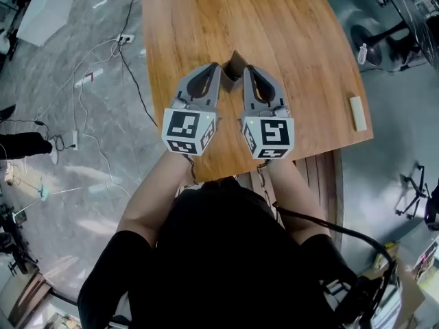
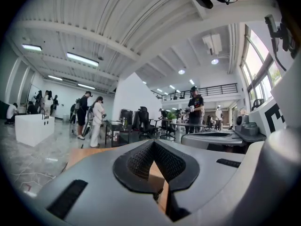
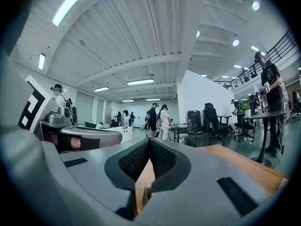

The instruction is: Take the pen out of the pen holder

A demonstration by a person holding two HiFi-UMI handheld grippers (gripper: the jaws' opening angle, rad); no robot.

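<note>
We hold the left hand-held gripper [image 1: 214, 71] and right hand-held gripper [image 1: 251, 72] closed and empty, flanking a dark box [image 1: 235, 63] on the tabletop [image 1: 274, 19]. It is probably the pen holder, ready for reaching; no pen shows.

Pen holder [image 1: 236, 63]: small, dark and angular, brownish on its upper face. Standing on the wooden table [image 1: 288, 40], about mid-width and toward the near half. Visible only in part, showing between the tips of the left gripper [image 1: 218, 67] and the right gripper [image 1: 248, 69]; close to both, contact unclear. Held by neither, both sets of jaws being closed together. Pen too hidden to make out from above.
</note>
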